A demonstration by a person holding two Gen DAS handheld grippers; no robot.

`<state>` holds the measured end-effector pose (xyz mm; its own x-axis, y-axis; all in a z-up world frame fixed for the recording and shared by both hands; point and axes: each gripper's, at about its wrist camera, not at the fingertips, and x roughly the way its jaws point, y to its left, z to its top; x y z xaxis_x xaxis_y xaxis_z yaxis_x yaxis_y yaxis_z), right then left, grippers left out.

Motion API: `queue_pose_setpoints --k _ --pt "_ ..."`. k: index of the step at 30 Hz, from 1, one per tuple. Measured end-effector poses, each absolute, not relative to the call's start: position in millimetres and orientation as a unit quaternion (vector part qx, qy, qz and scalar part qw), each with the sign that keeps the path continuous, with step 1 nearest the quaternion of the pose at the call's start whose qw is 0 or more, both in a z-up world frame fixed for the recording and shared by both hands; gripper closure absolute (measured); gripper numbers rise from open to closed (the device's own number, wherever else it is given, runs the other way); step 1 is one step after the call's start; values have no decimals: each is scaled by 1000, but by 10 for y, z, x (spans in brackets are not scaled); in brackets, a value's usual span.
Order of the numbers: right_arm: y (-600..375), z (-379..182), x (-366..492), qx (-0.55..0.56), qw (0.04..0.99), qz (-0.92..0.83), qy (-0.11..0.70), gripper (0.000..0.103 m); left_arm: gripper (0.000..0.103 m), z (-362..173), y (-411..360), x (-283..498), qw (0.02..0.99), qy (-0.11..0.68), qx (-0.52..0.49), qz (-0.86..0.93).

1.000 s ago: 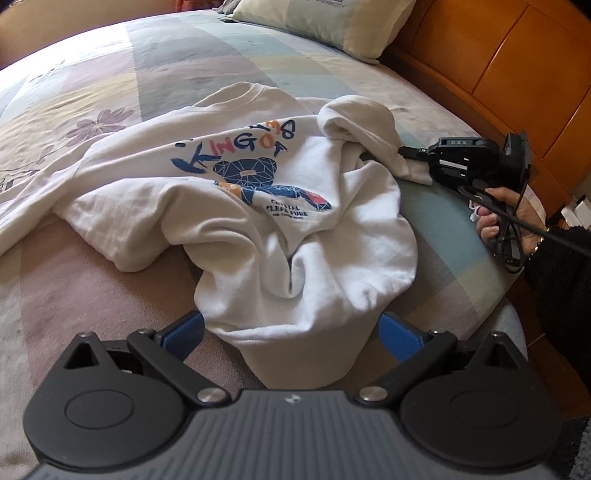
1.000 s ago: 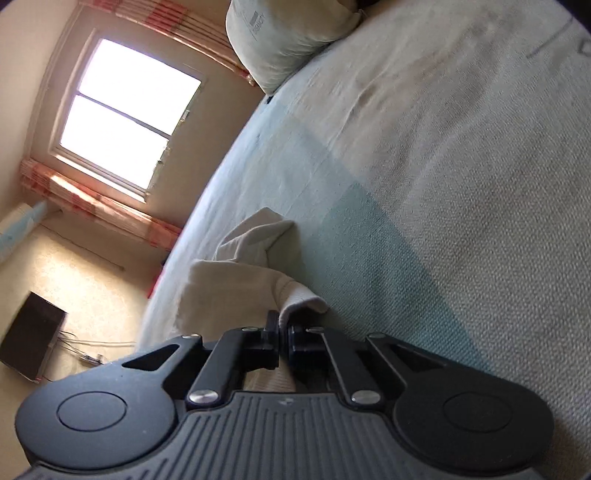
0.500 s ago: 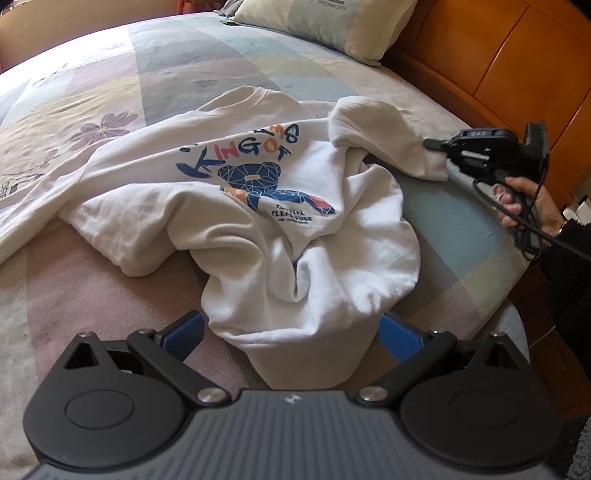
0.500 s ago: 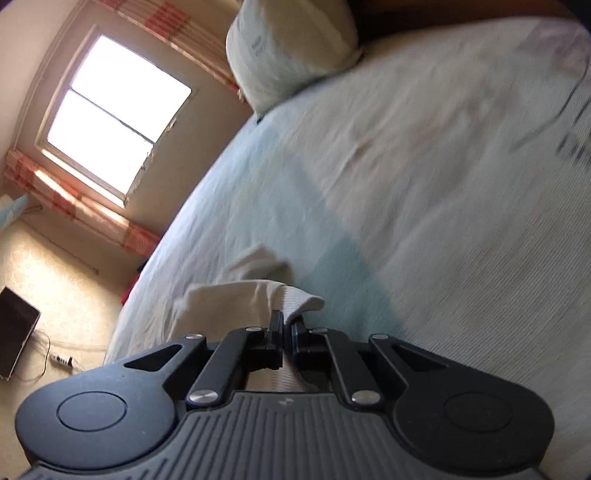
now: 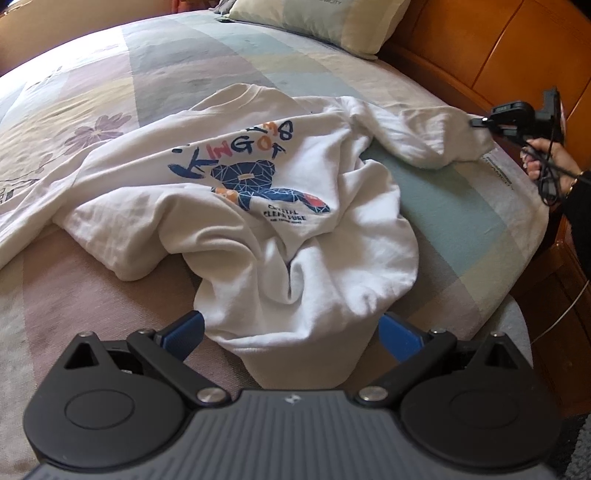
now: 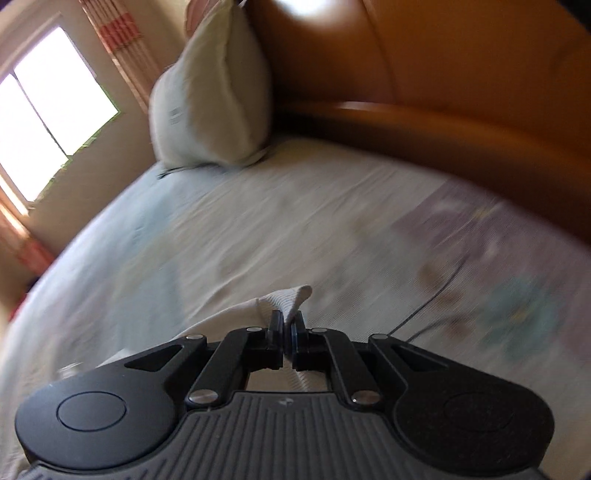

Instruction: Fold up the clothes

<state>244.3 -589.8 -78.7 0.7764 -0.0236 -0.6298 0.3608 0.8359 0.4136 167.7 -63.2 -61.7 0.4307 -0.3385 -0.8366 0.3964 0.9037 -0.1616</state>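
Note:
A white sweatshirt (image 5: 280, 206) with a blue bear print lies crumpled on the bed. Its bunched hem sits between the blue fingers (image 5: 184, 328) of my left gripper (image 5: 291, 332), which stands open with the pads away from the cloth. The right sleeve (image 5: 417, 133) is stretched out toward the bed's right edge. At that sleeve's end, my right gripper (image 5: 476, 122) is held by a hand (image 5: 546, 158). The right wrist view shows my right gripper (image 6: 286, 321) shut on the ribbed sleeve cuff (image 6: 295, 297), lifted a little above the bedspread.
The patchwork bedspread (image 5: 184, 66) covers the bed. A pale pillow (image 5: 325, 18) leans at the head, also seen as pillow (image 6: 214, 99). An orange wooden headboard (image 6: 443, 74) curves along the bed's right side. A window (image 6: 48, 110) is at far left.
My right gripper has pulled the sleeve cuff out to the right and upward, unrolling the sleeve. Its view has swung from the window toward the headboard. The left gripper has stayed put.

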Motion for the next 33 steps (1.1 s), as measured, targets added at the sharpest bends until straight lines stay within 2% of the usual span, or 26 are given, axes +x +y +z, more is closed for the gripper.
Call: queue_pose_setpoints --k 12,14,24,28,33 --pt "-6491 -607 2201 246 888 -258 289 97 3 -622 -669 1712 843 491 36 -218" --pt "-6552 -633 2132 254 882 -276 286 86 3 -623 -680 1712 842 491 37 -219" --pt "-6344 -776 1956 294 880 -205 313 72 2 -625 -740 1703 840 491 40 -230" --pt "-5998 -793 2101 272 887 -146 342 55 2 -617 -758 1687 840 489 42 -231" --pt "-5294 -757 2528 179 908 -77 369 37 2 -596 -721 1668 843 488 44 -221"
